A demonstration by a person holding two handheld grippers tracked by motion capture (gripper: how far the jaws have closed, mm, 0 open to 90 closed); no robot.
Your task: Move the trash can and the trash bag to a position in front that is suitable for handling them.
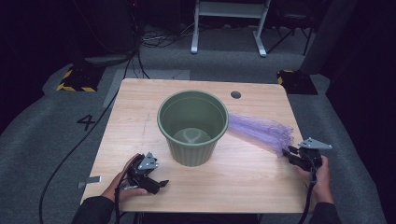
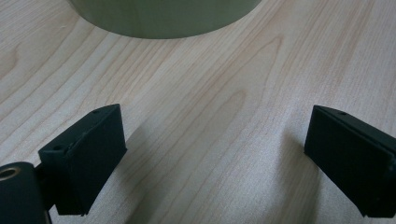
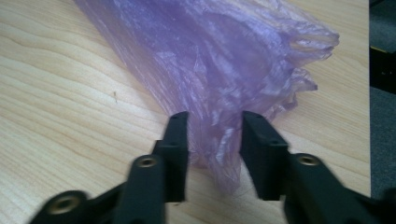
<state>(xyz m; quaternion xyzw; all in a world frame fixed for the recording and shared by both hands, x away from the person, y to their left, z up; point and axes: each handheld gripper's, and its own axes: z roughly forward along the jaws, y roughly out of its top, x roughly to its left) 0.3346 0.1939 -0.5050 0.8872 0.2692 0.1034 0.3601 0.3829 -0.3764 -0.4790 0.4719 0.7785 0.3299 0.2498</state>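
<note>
Wooden table (image 1: 140,116), pale grain, small round hole (image 1: 236,94) near its far edge.

Green ribbed bin (image 1: 192,127) stands upright near the table's middle, mouth open upward. In the left gripper view its lower wall (image 2: 163,18) sits at the top of the frame, well ahead of the jaws.

Purple plastic bag (image 1: 261,130), thin and translucent, lies crumpled on the table to the right of the bin; one end reaches the bin's right side, the other fans out toward the right gripper. In the right gripper view the bag (image 3: 215,60) spreads wide ahead, and its near end narrows down between the jaws.

Left gripper (image 1: 159,183) rests on the near left part of the table, held in the left hand (image 1: 126,179). Jaws wide apart, nothing between them but bare wood.

Right gripper (image 1: 287,153) at the near right edge, held in the right hand (image 1: 320,179). Jaws roughly half open; bag film lies in the gap, pads not pressing on it.
</note>
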